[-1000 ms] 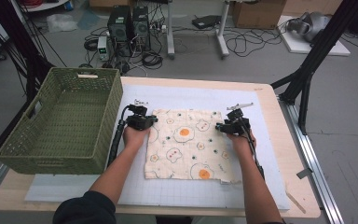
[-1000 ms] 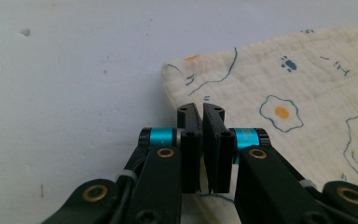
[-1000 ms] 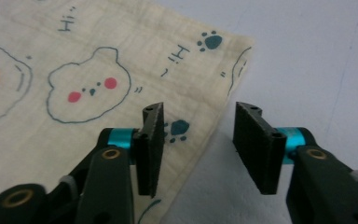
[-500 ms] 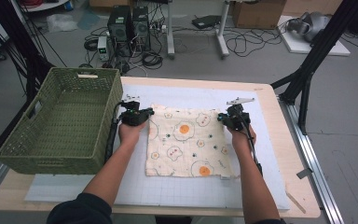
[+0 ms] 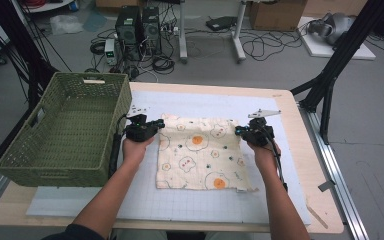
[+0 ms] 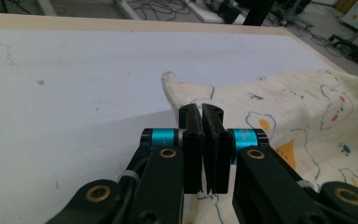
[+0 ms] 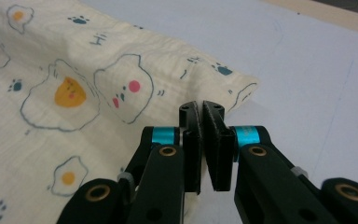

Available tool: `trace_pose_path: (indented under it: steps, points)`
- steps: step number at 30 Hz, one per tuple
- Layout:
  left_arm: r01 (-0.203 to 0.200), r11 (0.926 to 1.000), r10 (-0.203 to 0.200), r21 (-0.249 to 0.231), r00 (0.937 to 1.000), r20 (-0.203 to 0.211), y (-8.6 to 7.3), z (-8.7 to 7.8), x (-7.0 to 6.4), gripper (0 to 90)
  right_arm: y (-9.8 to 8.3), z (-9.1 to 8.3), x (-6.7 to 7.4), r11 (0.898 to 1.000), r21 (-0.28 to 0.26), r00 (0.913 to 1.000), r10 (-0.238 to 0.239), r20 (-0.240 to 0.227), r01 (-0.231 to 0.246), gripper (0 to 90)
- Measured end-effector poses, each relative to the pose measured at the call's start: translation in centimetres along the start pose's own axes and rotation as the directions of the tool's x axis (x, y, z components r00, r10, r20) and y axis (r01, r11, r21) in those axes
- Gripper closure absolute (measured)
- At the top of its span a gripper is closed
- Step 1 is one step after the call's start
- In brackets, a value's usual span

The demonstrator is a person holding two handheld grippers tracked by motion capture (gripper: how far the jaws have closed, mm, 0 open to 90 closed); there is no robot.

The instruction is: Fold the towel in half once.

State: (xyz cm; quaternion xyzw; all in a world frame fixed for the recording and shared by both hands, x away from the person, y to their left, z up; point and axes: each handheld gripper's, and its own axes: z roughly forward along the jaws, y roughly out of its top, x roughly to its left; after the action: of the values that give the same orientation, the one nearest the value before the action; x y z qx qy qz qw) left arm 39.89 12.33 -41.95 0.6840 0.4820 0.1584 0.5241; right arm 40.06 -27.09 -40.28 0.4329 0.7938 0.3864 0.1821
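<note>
You have the patterned cloth [image 5: 200, 155] lying mostly flat on the white mat [image 5: 70, 200] in the middle of the worktop [image 5: 300, 110], and you have taken hold of its two far corners. Your left gripper [image 5: 152, 126] is pressed together on the far left corner; in the left gripper view the jaws stand shut with the cloth's edge caught between them and the corner tip poking out beyond. Your right gripper [image 5: 241, 131] has just been closing, and in the right gripper view its jaws now pinch the far right corner, the fabric rising in a soft ridge towards them.

So the grasp looks done on both sides. The far edge is only slightly raised off the mat, while the near edge and both near corners lie on it, towards your side of the worktop. Nothing is folded yet: the cloth shows a single layer, fried-egg prints facing up.

What seems left is the fold itself, most likely carrying the far edge over to meet the near edge, then setting it down square. The green basket [image 5: 60, 135] sits at the left edge of the worktop with nothing visible inside, so if the cloth is meant to end there, that step is also ahead of you.
</note>
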Motion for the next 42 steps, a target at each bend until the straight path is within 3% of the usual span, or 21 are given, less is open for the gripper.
trace_pose_path:
  steps: [3,6,9,12,19,26,32,34,35,38,42]
  points:
    - [-0.011,0.9997,0.01,0.021,0.9998,0.019,-0.5,-0.8,-0.2,86.4,-0.7,-0.4,0.3,1.0,0.005,0.9999,-0.009,-0.009,0.009,86.3]
    - [-0.034,0.9994,0.034,-0.001,0.999,0.029,-1.0,-1.7,-0.7,86.4,-1.2,-0.8,0.7,1.0,0.016,0.9996,-0.008,-0.026,0.009,86.3]
    - [-0.058,0.9983,0.057,0.012,0.9978,0.033,-1.7,-2.3,-1.0,86.4,-1.4,-1.2,1.4,0.999,0.007,0.9988,-0.046,-0.017,0.046,86.3]
    - [-0.063,0.9979,0.062,0.018,0.9968,0.051,-2.5,-3.0,-1.2,86.4,-1.8,-1.7,1.6,0.999,0.003,0.9984,-0.052,-0.021,0.052,86.3]
    - [-0.135,0.9901,0.132,0.037,0.9887,0.07,-4.1,-4.3,-2.4,86.3,-3.6,-2.7,2.5,0.998,-0.001,0.9977,-0.058,-0.034,0.058,86.1]
    - [-0.141,0.9891,0.137,0.041,0.9869,0.085,-5.3,-5.2,-2.9,86.0,-5.4,-3.4,3.4,0.998,0.015,0.9971,-0.062,-0.044,0.063,85.9]
    - [-0.157,0.9828,0.148,0.097,0.9844,0.096,-6.8,-5.6,-2.9,84.6,-6.7,-3.8,3.9,0.999,0.007,0.9973,-0.042,-0.06,0.043,85.7]
    - [-0.151,0.9813,0.141,0.12,0.9861,0.089,-7.0,-5.6,-2.8,77.2,-7.1,-3.8,4.1,0.998,0.022,0.9971,-0.05,-0.058,0.051,83.7]
    - [-0.137,0.9835,0.128,0.118,0.9884,0.082,-7.0,-5.6,-2.7,67.0,-7.3,-3.7,4.1,0.998,0.027,0.9971,-0.054,-0.054,0.055,80.0]
    - [-0.106,0.9893,0.1,0.1,0.9932,0.059,-6.3,-5.7,-2.4,46.2,-7.3,-4.2,3.9,1.0,-0.002,0.9991,-0.017,-0.038,0.017,63.3]
    - [-0.098,0.9932,0.095,0.063,0.9945,0.046,-5.1,-5.8,-2.1,43.1,-7.0,-5.1,3.7,0.998,-0.061,0.9998,0.013,-0.011,-0.014,54.4]
